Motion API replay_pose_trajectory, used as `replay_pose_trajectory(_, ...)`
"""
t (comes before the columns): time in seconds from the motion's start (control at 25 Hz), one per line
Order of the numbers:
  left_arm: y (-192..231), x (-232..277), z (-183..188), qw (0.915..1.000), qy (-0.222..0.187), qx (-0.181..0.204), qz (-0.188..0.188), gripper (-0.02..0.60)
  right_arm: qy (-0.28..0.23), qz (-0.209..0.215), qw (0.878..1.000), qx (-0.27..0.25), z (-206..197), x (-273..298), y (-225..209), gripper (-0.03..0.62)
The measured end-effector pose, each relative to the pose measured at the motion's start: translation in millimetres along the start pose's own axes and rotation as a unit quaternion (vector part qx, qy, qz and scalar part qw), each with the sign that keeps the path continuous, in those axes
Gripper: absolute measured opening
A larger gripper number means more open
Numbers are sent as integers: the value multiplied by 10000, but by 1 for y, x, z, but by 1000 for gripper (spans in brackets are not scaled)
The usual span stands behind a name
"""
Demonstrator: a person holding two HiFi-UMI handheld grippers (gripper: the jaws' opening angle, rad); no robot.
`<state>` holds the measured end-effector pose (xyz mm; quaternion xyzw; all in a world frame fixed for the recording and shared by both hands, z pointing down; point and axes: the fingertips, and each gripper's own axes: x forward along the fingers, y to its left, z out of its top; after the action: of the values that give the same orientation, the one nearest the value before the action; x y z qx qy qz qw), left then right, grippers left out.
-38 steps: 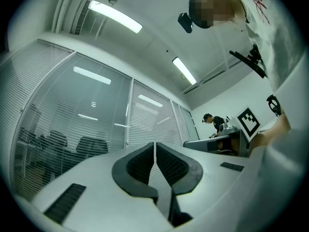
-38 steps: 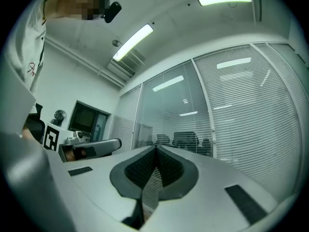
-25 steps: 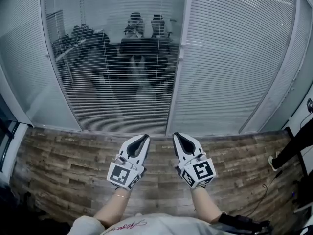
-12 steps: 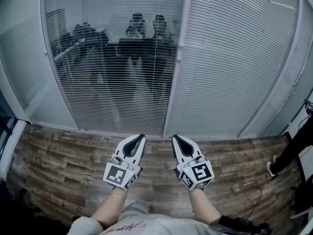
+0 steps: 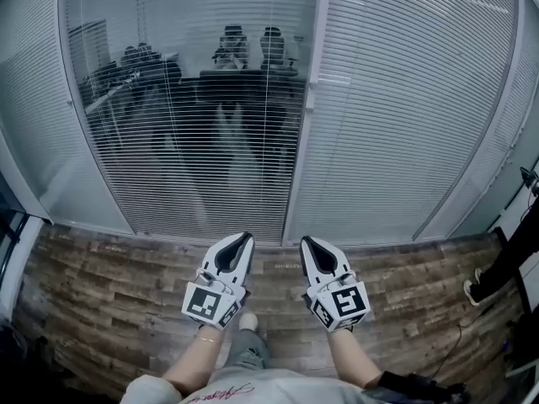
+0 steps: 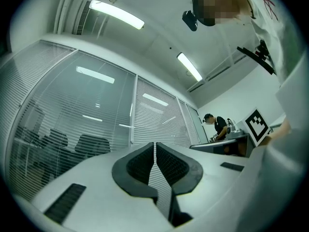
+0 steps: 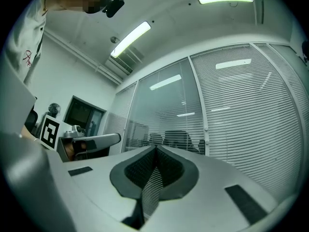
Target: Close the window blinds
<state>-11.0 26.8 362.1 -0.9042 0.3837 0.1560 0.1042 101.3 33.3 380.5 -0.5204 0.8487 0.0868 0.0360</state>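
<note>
Left gripper (image 5: 239, 247) and right gripper (image 5: 314, 249) both clenched, empty, near us. Blinds (image 5: 404, 99) stand far ahead, left panel's slats (image 5: 202, 158) open. Slats look light and bendy, so we'd pinch the tilt wand, not slats; can't spot one.

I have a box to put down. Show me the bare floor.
Bare wood floor runs along the foot of the blinds, widest left of the left gripper. The right side is crowded: a cable and someone's shoe.
</note>
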Motion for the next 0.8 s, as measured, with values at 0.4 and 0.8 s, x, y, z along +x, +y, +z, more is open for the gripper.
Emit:
replay_pose_trajectory(0.4, 72, 66, -27, 9999, -43, -28, -102, 28, 31, -144, 9997, -197, -20, 86, -37, 8)
replay_pose_trajectory(0.8, 145, 146, -56, 9997, 7, -68, -242, 28, 88, -310, 9992, -236, -31, 185, -93, 8)
